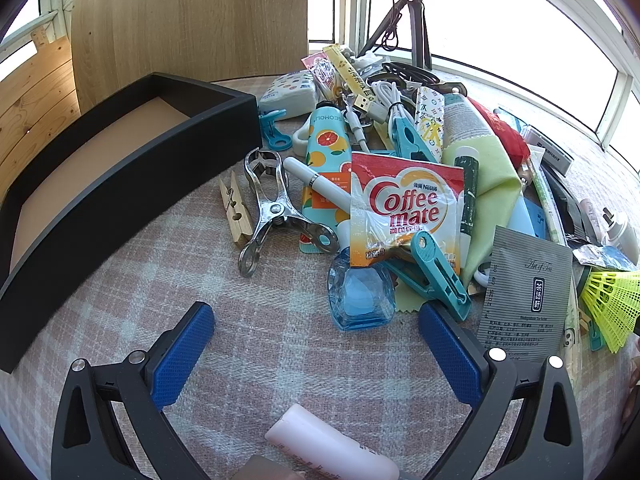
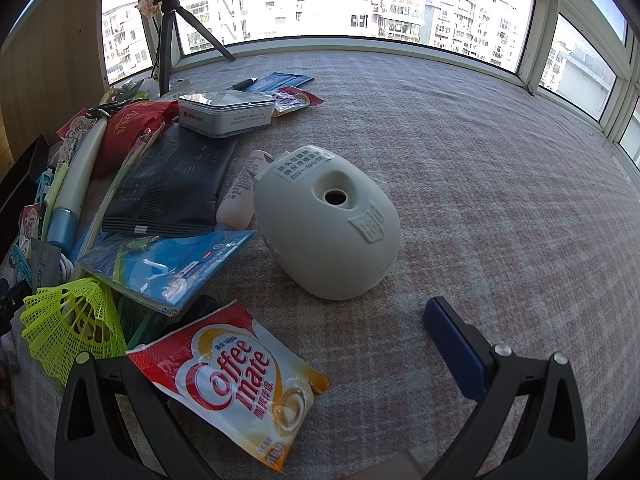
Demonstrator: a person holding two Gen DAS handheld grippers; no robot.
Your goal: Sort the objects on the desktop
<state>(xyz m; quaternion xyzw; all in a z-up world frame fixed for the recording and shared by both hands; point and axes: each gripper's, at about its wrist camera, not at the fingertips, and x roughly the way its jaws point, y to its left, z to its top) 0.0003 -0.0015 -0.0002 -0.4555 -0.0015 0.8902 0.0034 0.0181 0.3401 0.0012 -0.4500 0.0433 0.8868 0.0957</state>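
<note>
Black tray (image 1: 132, 168) is sitting far left on the plaid cloth (image 1: 280, 340), clutter pile (image 1: 400, 184) lying beside it, windows wrapping the room. Left gripper (image 1: 316, 344) is hovering spread wide, empty. Right gripper (image 2: 320, 360) is also gaping, Coffee-mate sachet (image 2: 236, 384) covering its left finger.

windows (image 2: 360, 0): daylight, apartment blocks | wood panel (image 1: 188, 20) | plaid cloth (image 2: 500, 168) | tripod (image 1: 416, 20)

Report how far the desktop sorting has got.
Done: nothing visible; the black tray shows only a bare floor. In hand: nothing; the left gripper and right gripper are open, the right straddling a Coffee mate sachet. Left: the whole pile.
</note>
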